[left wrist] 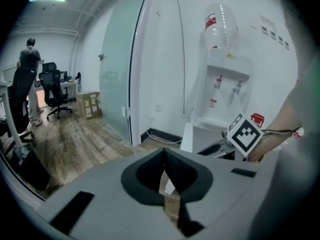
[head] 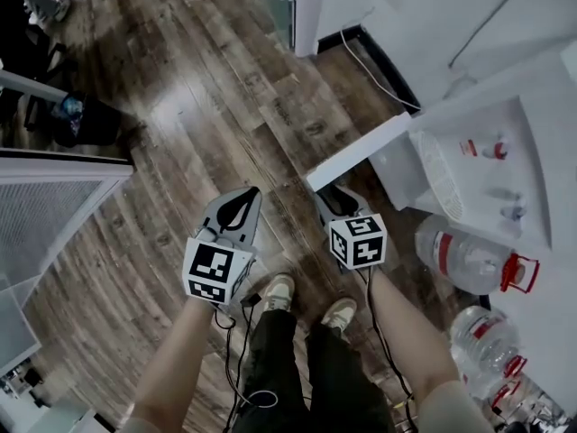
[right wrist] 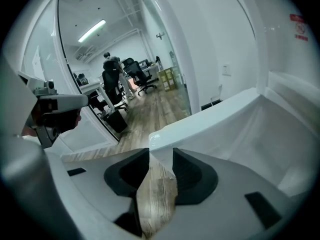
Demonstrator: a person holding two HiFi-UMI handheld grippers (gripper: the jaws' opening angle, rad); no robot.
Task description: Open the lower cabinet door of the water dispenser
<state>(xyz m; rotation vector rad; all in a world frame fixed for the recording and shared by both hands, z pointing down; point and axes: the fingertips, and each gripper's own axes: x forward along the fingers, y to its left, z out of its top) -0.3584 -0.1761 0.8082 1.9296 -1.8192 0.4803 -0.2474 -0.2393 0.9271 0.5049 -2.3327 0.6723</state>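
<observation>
With right tongs (right wrist: 161, 151) clamped on the cabinet door (right wrist: 215, 116) edge, left tongs (left wrist: 164, 155) together, pull smoothly along its hinge arc.

Wood floor (head: 180, 106), w/ dispenser (head: 541, 124), 2 water jugs (head: 455, 258)

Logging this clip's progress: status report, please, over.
Left gripper shut, empty. Right gripper shut on lower cabinet door edge. Door swung well out from water dispenser. Water jugs beside dispenser, off the door's path.

Cabinet door (head: 356, 152) out leftward from the water dispenser (head: 491, 142), its edge between the right tongs (head: 327, 193), left tongs (head: 247, 197) alongside
</observation>
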